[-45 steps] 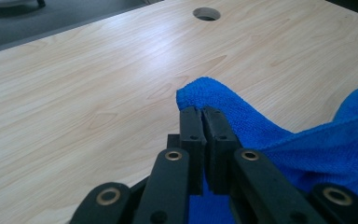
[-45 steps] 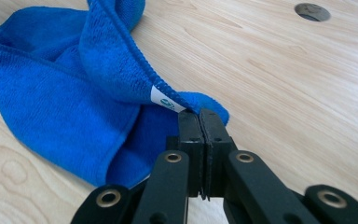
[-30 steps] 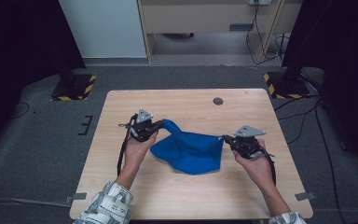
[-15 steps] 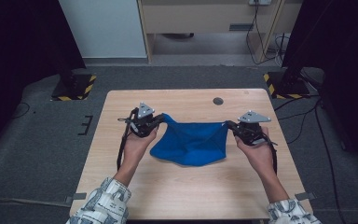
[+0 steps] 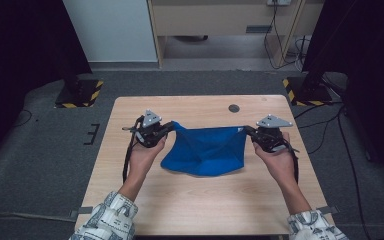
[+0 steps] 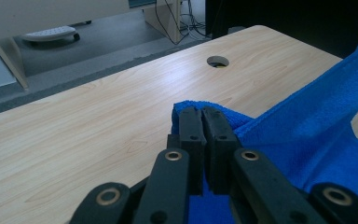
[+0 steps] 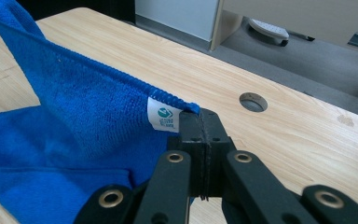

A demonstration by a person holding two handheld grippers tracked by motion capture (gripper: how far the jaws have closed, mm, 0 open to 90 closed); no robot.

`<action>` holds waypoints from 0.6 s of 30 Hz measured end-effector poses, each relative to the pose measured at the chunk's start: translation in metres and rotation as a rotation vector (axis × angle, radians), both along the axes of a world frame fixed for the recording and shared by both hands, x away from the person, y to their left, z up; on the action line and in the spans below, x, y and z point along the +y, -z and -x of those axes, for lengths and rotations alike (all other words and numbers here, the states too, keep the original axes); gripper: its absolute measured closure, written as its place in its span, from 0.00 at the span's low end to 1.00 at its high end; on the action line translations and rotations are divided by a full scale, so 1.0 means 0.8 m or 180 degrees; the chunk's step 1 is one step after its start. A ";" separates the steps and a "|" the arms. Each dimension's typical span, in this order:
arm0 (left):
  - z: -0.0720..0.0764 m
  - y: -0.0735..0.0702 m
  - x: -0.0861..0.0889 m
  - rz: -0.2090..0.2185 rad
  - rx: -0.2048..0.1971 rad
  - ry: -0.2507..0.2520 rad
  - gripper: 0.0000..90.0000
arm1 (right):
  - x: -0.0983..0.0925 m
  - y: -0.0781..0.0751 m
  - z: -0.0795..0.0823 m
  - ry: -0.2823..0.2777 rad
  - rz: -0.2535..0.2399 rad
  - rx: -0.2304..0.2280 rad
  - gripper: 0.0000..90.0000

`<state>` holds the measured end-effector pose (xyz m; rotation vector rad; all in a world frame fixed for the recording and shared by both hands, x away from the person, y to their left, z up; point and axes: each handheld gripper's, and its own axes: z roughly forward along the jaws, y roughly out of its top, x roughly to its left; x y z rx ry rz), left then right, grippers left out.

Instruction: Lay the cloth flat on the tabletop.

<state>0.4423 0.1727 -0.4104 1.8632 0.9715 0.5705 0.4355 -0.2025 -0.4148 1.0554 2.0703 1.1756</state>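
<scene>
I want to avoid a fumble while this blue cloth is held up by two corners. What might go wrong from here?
1. The left gripper pinches only the very tip of the blue cloth; a pull outward may slip that corner free.
2. The right gripper grips right beside the white label, also near the edge, so it could lose hold.
3. The cloth's lower part lies bunched on the table and may stay folded when laid flat.

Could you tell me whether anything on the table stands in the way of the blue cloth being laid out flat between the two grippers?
Nothing visible does. The left gripper and right gripper each pinch a top corner of the blue cloth, its lower part resting on the table. The only feature nearby is a round hole in the tabletop, beyond the cloth.
</scene>
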 end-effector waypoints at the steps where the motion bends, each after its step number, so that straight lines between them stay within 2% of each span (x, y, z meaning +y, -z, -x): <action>1: 0.001 -0.001 0.000 -0.0007 -0.0010 0.0006 0.97 | 0.000 -0.001 0.000 -0.0004 0.0005 -0.0005 1.00; 14: 0.025 -0.008 0.011 0.0048 -0.0093 0.0057 0.96 | 0.005 -0.021 0.020 -0.0141 -0.0025 -0.0104 1.00; 18: 0.030 -0.012 0.013 0.0130 -0.0109 0.0062 0.96 | 0.005 -0.023 0.025 -0.0132 -0.0025 -0.0118 1.00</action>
